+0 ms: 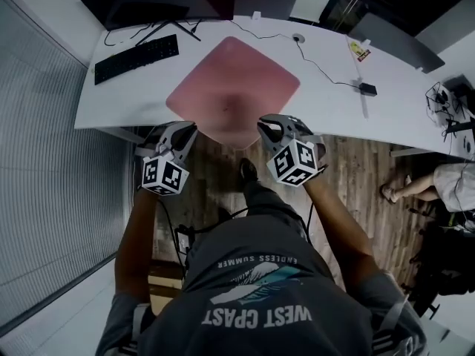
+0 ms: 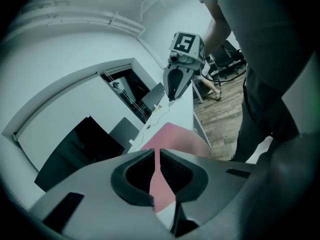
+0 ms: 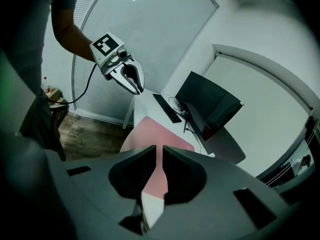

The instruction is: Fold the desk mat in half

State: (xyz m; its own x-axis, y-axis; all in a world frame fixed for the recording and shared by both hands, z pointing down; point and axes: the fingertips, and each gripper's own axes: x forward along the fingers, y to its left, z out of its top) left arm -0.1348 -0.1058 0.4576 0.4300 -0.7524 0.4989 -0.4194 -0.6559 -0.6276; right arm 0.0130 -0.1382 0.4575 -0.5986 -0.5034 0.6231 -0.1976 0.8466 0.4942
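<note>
Trouble from here is mostly about the first pinch. In the head view, the desk mat (image 1: 234,80) lies flat and unfolded on the desk (image 1: 338,113). It sits askew, so one corner points at you and reaches the front edge (a smeared patch there hides whether it overhangs). Your left gripper (image 1: 188,129) and right gripper (image 1: 266,124) hang just short of that edge, one on either side of the corner, touching nothing. Because the mat is skewed, grabbing two unlike spots would give a crooked fold. A hard drag could also slide the whole sheet toward the keyboard (image 1: 137,58) or the cable (image 1: 319,65) behind it. In the left gripper view the jaws are pressed together with nothing in them, and the pink sheet shows beyond the tips. Arrive like that and you'd likely push the edge away instead of catching it. In the right gripper view the jaws stand only a crack apart, also empty, with the mat lying ahead of them. Such a slit may be too tight to slip over the edge, so you could nip only the lip and, I'd judge, lose it mid-lift, letting that side flop back.
</note>
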